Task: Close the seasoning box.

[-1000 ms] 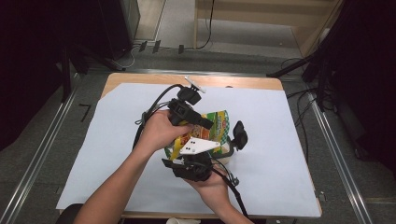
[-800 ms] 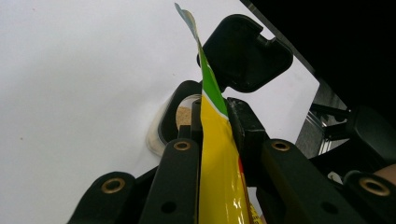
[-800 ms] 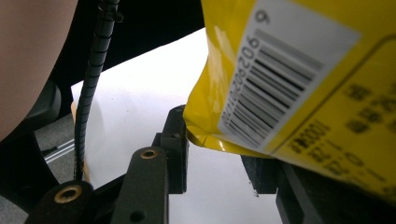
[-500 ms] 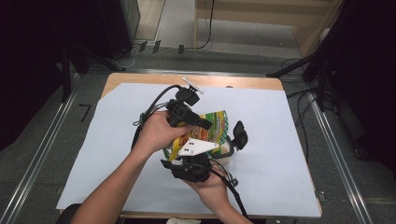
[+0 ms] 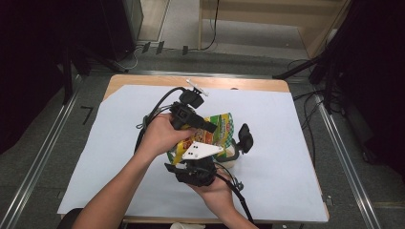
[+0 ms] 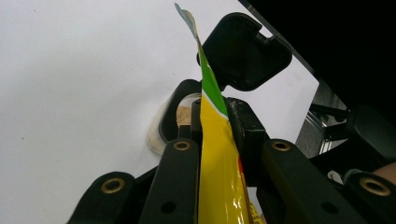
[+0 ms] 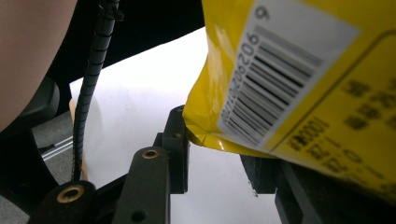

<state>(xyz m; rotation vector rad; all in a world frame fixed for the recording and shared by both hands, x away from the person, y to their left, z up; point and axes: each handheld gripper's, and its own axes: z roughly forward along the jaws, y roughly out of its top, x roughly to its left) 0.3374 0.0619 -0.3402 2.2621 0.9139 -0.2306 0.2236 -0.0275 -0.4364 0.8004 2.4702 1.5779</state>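
A yellow and green snack bag (image 5: 220, 125) is held up over the middle of the table between both hands. My left gripper (image 5: 206, 127) comes in from the left and is shut on the bag's edge (image 6: 219, 177), which runs up between its jaws (image 6: 215, 116). My right gripper (image 5: 199, 161), under its pale three-cornered plate, sits just below the bag. Its jaws (image 7: 217, 154) stand apart, with the bag's barcode corner (image 7: 299, 70) resting over them. Behind the bag stands a clear jar (image 6: 180, 116) of tan contents, its black flip lid (image 6: 245, 51) raised.
White paper (image 5: 296, 143) covers the wooden table (image 5: 143, 81). The jar (image 5: 233, 153) and its lid (image 5: 245, 136) stand just right of the bag. A small white piece (image 5: 197, 88) lies at the far edge. The left gripper's cable (image 7: 91, 93) hangs close by.
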